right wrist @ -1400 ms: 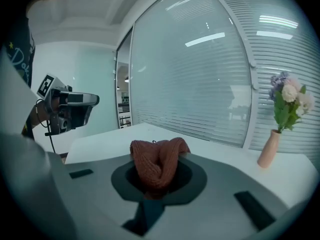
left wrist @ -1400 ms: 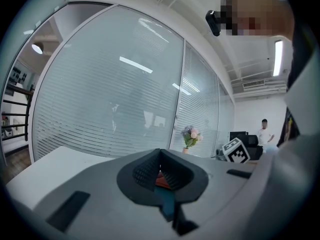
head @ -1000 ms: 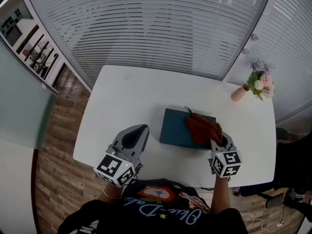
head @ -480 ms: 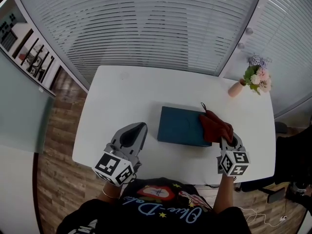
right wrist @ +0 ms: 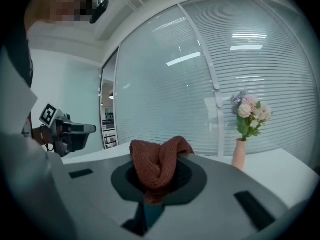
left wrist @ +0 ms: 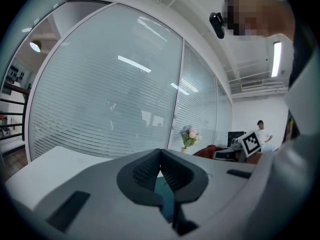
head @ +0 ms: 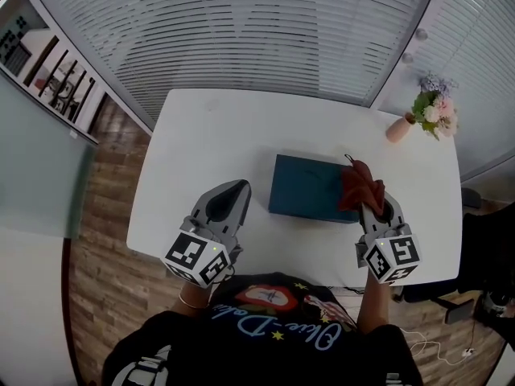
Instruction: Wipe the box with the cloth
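A dark teal box (head: 310, 187) lies flat on the white table (head: 233, 135), near its front middle. My right gripper (head: 372, 202) is shut on a rust-red knitted cloth (head: 360, 185), which rests on the box's right end. In the right gripper view the cloth (right wrist: 159, 165) bunches up between the jaws of the right gripper (right wrist: 156, 181). My left gripper (head: 229, 201) hovers over the table to the left of the box, jaws shut with nothing held. In the left gripper view the left gripper (left wrist: 160, 171) shows a sliver of the teal box (left wrist: 164, 196) below its closed tips.
A pink vase with flowers (head: 426, 115) stands at the table's far right corner, also seen as the vase (right wrist: 241, 144) in the right gripper view. Window blinds (head: 241, 30) run behind the table. Wooden floor (head: 100, 240) lies to the left.
The right gripper has dragged the cloth rightward across the box top, from its middle to its right end. The left gripper has stayed about where it was.
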